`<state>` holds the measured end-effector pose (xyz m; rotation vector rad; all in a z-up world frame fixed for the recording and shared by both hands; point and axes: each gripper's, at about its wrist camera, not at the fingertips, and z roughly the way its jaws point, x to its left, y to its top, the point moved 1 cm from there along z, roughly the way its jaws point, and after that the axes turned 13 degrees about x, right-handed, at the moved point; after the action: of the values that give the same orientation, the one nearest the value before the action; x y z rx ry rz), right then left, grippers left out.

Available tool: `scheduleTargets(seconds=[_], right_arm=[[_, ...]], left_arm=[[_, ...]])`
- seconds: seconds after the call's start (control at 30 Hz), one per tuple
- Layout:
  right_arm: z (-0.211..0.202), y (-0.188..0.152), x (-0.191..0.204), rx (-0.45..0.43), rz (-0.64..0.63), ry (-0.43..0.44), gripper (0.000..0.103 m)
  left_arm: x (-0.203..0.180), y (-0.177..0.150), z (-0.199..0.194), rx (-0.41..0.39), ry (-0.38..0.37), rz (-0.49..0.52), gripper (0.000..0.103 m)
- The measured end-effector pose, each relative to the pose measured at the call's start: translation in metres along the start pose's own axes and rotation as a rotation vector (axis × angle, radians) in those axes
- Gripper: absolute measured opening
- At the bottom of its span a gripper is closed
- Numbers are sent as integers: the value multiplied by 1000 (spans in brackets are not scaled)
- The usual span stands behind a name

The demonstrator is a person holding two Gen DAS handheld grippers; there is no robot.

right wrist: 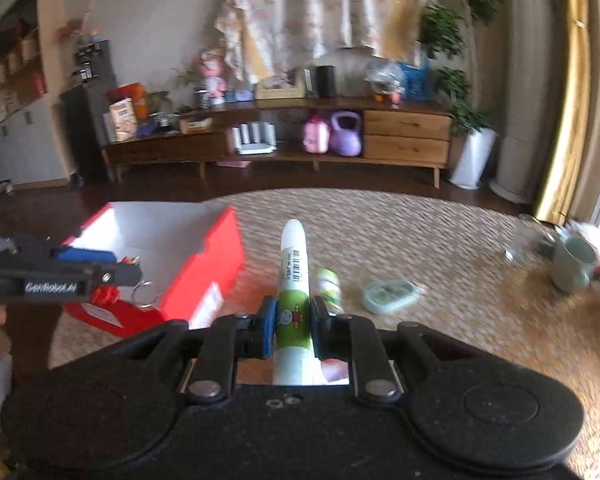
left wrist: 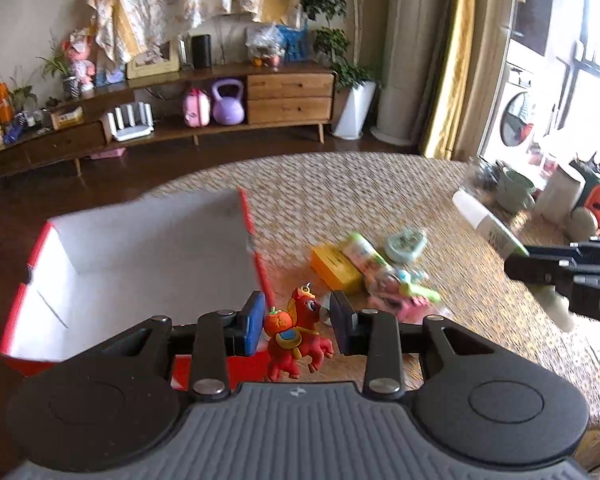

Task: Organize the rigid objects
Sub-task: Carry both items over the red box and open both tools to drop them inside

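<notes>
My left gripper (left wrist: 298,320) is shut on a red toy horse keychain (left wrist: 298,336), held just right of the open red box (left wrist: 140,248) with a white inside. It shows in the right wrist view (right wrist: 112,276) over the box's (right wrist: 196,276) near edge, the key ring (right wrist: 144,292) hanging below. My right gripper (right wrist: 293,320) is shut on a white and green tube (right wrist: 294,276), held above the woven mat. In the left wrist view that gripper (left wrist: 540,268) and tube (left wrist: 484,224) are at the right.
On the mat (left wrist: 380,192) lie a yellow box (left wrist: 334,266), a green-white bottle (left wrist: 364,254), a pale teal case (left wrist: 406,242) and a pink-green toy (left wrist: 404,292). A green mug (right wrist: 574,264) and other items stand at the mat's right edge. A wooden sideboard (left wrist: 220,92) is behind.
</notes>
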<state>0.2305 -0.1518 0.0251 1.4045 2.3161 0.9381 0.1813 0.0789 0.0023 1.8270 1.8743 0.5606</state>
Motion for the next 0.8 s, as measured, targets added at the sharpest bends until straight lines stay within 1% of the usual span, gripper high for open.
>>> scheduleTargets(seconds=[0.1, 0.2, 0.33, 0.53, 0.7, 0.8], right_arm=[[4, 18, 25, -15, -50, 13, 17], [11, 35, 48, -27, -95, 17, 17], [29, 52, 77, -15, -144, 31, 17], [68, 66, 111, 40, -177, 56, 17], [112, 69, 135, 114, -191, 65, 17], [140, 73, 149, 155, -221, 49, 17]], left_arm=[[19, 11, -8, -11, 20, -19, 34], [37, 22, -12, -20, 56, -30, 34], [64, 34, -12, -15, 85, -49, 34], [103, 43, 7, 31, 122, -84, 34], [129, 48, 35, 65, 161, -94, 34], [142, 47, 55, 104, 174, -105, 34]])
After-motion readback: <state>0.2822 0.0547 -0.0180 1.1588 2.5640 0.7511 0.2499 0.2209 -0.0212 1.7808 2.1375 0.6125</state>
